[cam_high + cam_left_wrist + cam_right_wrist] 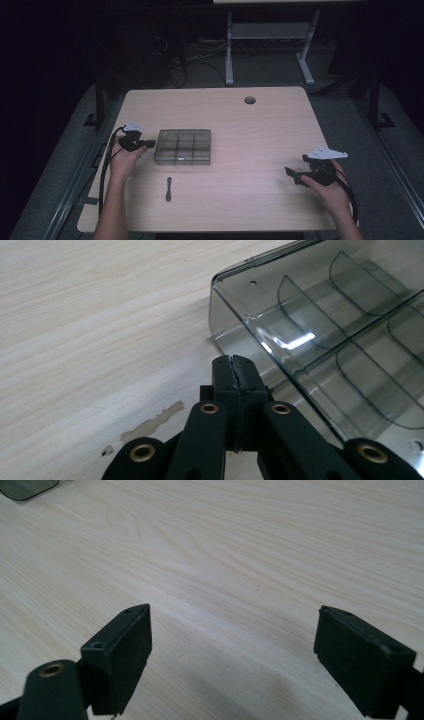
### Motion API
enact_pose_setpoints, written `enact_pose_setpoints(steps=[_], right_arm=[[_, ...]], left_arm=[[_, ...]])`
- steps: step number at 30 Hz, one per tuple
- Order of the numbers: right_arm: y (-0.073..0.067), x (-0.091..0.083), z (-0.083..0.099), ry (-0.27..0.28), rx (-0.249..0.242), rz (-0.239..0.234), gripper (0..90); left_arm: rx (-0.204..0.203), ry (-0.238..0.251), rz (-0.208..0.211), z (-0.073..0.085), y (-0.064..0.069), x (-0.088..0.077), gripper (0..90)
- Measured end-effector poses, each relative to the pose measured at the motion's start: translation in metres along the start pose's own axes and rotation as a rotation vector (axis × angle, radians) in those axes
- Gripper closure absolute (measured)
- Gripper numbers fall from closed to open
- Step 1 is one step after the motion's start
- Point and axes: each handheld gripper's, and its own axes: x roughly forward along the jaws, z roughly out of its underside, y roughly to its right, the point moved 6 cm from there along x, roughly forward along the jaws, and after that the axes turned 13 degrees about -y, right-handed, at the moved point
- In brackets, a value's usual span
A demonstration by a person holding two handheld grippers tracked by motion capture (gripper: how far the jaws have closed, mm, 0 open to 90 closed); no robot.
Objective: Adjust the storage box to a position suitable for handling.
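Note:
A smoky clear plastic compartment box (183,146) lies left of the table's middle, with curved dividers inside (320,335). My left gripper (148,144) is shut with nothing between its jaws, and its tip (235,362) sits right at the box's left wall. My right gripper (292,175) rests low over bare wood at the table's right side. It stands open, with only tabletop (232,625) between its jaws. A small dark rod-like tool (169,188) lies on the table in front of the box.
The light wooden table (260,130) has a round cable hole (249,100) near its far edge. A scuffed patch (150,422) marks the wood near my left gripper. A corner of the box (27,487) shows far off in the right gripper view.

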Motion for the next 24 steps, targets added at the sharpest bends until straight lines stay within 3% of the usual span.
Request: enact_pose_setpoints(steps=[16,24], right_arm=[[0.002,-0.001,0.000,0.004,0.007,0.001,15.1],[0.003,-0.002,0.000,0.009,0.008,0.006,15.1]], left_arm=[[0.038,0.001,0.020,-0.005,0.010,0.006,90.0],[0.114,-0.020,0.032,-0.017,0.030,0.011,90.0]])
